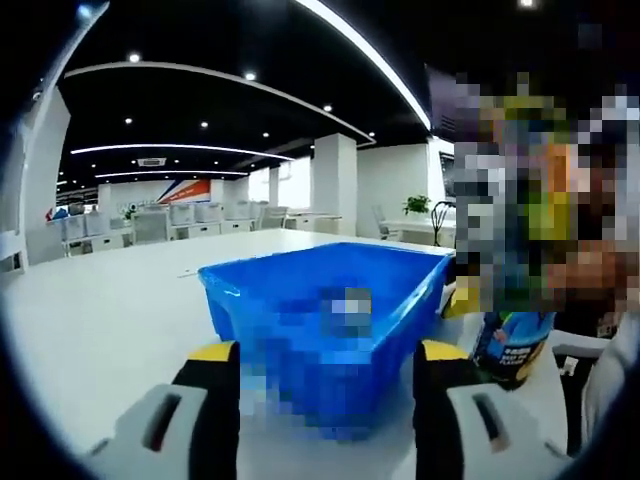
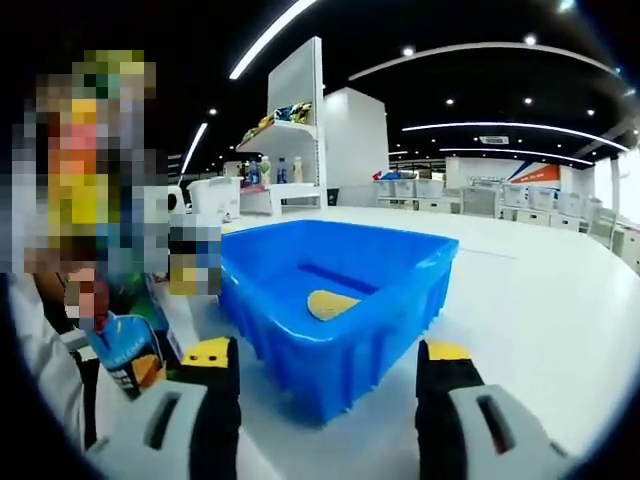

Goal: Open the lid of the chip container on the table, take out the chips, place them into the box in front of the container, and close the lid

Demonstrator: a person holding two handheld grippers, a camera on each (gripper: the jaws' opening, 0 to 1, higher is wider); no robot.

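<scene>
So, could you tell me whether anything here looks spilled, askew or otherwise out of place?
Nothing stands out. The blue box sits level on the white table with one yellow chip lying inside it, none spilled around it. The chip container is beside the box, partly hidden, so its lid can't be judged. Both grippers' jaws stand open.

1. Bright, even indoor light; ceiling strips and spots glow overhead.
2. Sheen on the white table.
3. Fisheye bends edges.
4. Mosaic patches blur parts of both views.
</scene>
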